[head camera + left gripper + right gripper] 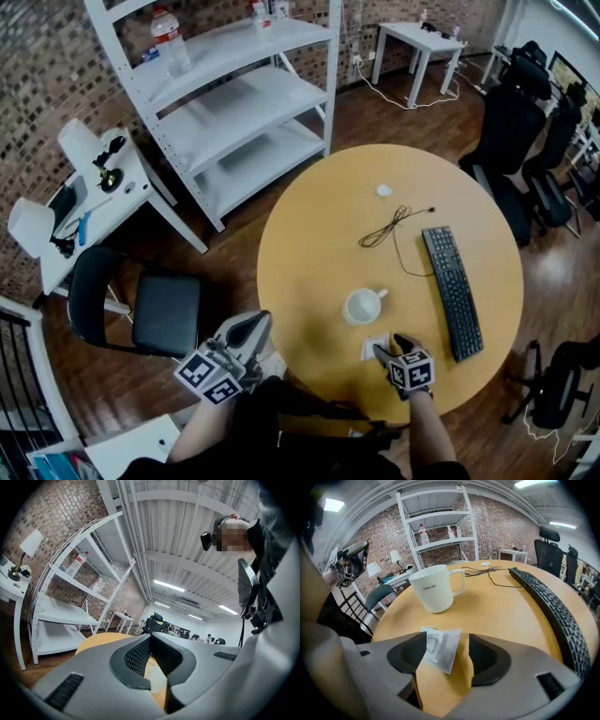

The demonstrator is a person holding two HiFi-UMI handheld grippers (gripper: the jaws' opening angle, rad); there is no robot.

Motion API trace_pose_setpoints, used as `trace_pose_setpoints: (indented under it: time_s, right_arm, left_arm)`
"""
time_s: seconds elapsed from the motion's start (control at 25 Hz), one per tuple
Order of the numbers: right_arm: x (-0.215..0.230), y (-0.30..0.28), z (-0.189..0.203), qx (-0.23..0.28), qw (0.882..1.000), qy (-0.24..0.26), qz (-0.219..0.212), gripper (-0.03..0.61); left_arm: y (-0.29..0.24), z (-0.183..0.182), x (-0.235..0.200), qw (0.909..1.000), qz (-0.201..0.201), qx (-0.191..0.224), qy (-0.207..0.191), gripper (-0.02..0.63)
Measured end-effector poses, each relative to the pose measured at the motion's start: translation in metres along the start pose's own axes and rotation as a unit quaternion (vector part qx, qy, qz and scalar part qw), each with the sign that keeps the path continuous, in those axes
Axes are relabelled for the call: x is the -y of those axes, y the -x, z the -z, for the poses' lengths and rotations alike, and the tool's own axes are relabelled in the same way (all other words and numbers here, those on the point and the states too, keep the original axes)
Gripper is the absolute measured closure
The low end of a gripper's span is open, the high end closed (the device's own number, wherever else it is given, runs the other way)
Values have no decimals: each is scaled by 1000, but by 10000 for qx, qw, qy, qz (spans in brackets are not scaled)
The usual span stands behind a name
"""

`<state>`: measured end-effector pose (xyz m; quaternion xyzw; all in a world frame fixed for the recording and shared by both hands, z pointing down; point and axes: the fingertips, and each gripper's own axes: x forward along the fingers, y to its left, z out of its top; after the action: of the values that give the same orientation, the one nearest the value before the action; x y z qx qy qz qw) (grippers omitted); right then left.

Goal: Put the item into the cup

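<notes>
A white ribbed cup point(361, 306) with a handle stands upright on the round wooden table point(319, 234). In the right gripper view the cup point(433, 593) is just ahead of the jaws. A small white tea-bag sachet point(374, 348) lies on the table in front of it. My right gripper point(386, 349) is low over the table. This right gripper point(449, 656) is open around the sachet point(440, 649), which leans toward the left pad. My left gripper point(253, 328) hovers off the table's left edge. In its own view the left gripper point(151, 641) is shut and holds nothing.
A black keyboard point(452, 291) lies to the right of the cup, with a thin dark cable point(389, 228) and a small white object point(383, 190) farther back. A black chair point(141, 309) and white shelving point(234, 94) stand to the left, office chairs point(511, 122) at right.
</notes>
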<state>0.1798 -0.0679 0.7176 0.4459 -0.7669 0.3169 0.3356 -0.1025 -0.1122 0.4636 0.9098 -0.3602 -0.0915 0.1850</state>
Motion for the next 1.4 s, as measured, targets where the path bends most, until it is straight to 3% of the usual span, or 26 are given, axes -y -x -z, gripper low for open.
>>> trace_pose_setpoints:
  time_s: [0.2,0.32,0.44,0.48,0.52,0.92,1.4]
  right_arm:
    - [-11,-6,8,-136,9992,-315,-183,326]
    - [-22,-8,6,-102,9991,-340,-239,414]
    - [-21,-6,7,-101,9996,-247,-20,448]
    - [-20,-7,9,-112,9997,-230,37,536]
    - [-19,-7,11,-122,9997,-213,78,545]
    - [-11,29,-7,335,9976,59,610,550]
    - [-9,106,-95,1236,9792,951,1302,557]
  left_arm:
    - [1,5,-2,10000,21,-50,76,618]
    - [0,6,-3,9999,56,-42,110,618]
    - [-2,7,0,9998,139,-48,126,618]
    - [-2,6,1,9998,168,-51,124,618]
    - [-2,6,1,9997,194,-54,118,618]
    - [-5,7,4,9990,422,-98,120,618]
    - [-24,0,15,9966,820,99,76,618]
